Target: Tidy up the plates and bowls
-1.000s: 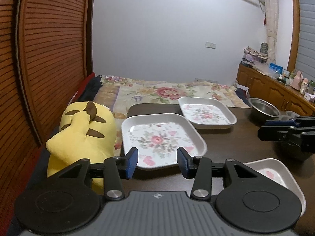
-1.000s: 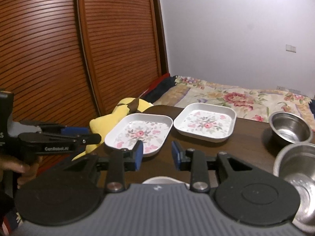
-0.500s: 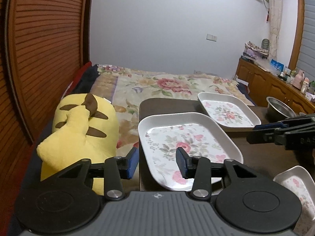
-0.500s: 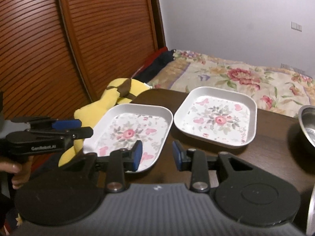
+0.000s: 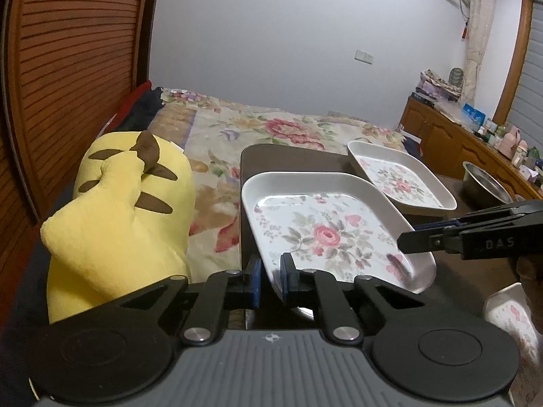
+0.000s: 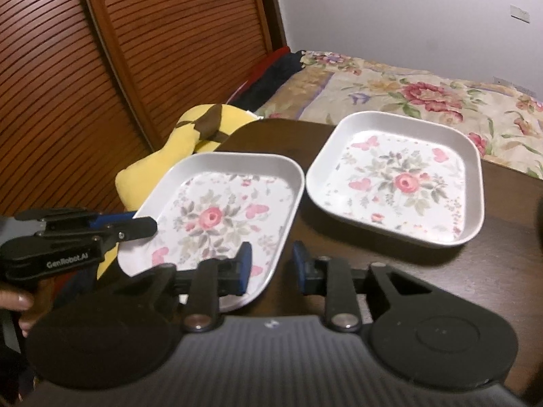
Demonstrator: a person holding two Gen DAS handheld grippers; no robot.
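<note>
Two white square plates with a rose pattern lie side by side on the dark table [image 6: 424, 271]. The near plate [image 5: 325, 234] [image 6: 217, 217] has a gripper at each side. My left gripper [image 5: 270, 279] is shut on its near left rim and shows from the side in the right wrist view [image 6: 146, 225]. My right gripper [image 6: 269, 266] straddles the plate's near right rim. Its jaws are closing, with a small gap still showing at the right pad. It enters the left wrist view [image 5: 412, 234] from the right. The far plate [image 5: 400, 179] [image 6: 404, 183] lies untouched.
A yellow plush toy [image 5: 118, 210] lies off the table's left edge, against the near plate's side. A steel bowl [image 5: 485, 183] stands at the right, and a third floral plate [image 5: 509, 318] at the near right. A bed [image 5: 271, 129] lies beyond the table.
Both grippers came forward and down to the near plate. The left jaws went from wide apart to shut on its rim. The right jaws narrowed around the opposite rim.
</note>
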